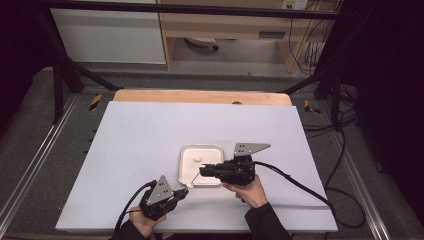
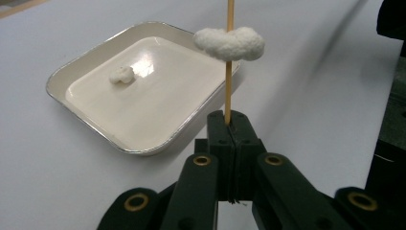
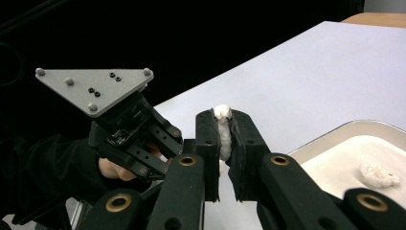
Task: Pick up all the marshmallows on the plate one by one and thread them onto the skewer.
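The skewer (image 2: 230, 72) runs off the top edge of the left gripper view, its tip unseen

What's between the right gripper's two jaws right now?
A white puffy piece, squeezed between the jaws of the right gripper, as the right gripper view shows. A similar piece lies in the tray.

Black grippers (image 1: 192, 192) with grey three-cornered plates, brass rivets, black sleeves.

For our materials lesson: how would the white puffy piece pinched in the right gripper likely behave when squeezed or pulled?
The white piece looks squashed thin between the right gripper pads, so it is probably soft. Its fluffy surface suggests it is light and may tear.
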The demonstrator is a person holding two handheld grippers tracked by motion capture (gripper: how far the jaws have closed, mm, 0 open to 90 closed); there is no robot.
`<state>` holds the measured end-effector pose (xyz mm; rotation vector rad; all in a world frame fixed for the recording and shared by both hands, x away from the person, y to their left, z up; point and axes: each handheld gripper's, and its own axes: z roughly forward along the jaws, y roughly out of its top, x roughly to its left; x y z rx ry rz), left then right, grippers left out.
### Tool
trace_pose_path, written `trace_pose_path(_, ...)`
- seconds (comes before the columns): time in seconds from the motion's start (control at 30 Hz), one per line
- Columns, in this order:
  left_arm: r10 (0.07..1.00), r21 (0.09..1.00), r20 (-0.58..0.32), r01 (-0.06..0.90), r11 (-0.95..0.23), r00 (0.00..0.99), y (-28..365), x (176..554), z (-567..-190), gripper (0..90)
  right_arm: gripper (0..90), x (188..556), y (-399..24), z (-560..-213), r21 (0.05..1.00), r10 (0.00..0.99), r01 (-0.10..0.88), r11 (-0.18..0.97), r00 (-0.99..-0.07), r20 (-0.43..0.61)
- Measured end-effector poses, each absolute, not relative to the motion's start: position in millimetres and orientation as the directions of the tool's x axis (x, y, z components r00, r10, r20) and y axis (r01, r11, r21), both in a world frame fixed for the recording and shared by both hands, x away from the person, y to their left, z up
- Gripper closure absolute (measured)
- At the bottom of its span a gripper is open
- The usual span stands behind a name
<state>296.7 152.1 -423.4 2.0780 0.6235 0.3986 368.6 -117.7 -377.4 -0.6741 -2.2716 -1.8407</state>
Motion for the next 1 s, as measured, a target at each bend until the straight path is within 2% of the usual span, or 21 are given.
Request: trace_pose_path(1.0,0.572,0.838,0.029,0.292,-0.461,0.819,152.5,297.6,-423.4,89.1,83.9,368.4,-114.3,-382.3,0.89,0.244,0.431,0.15,-0.888,0.389)
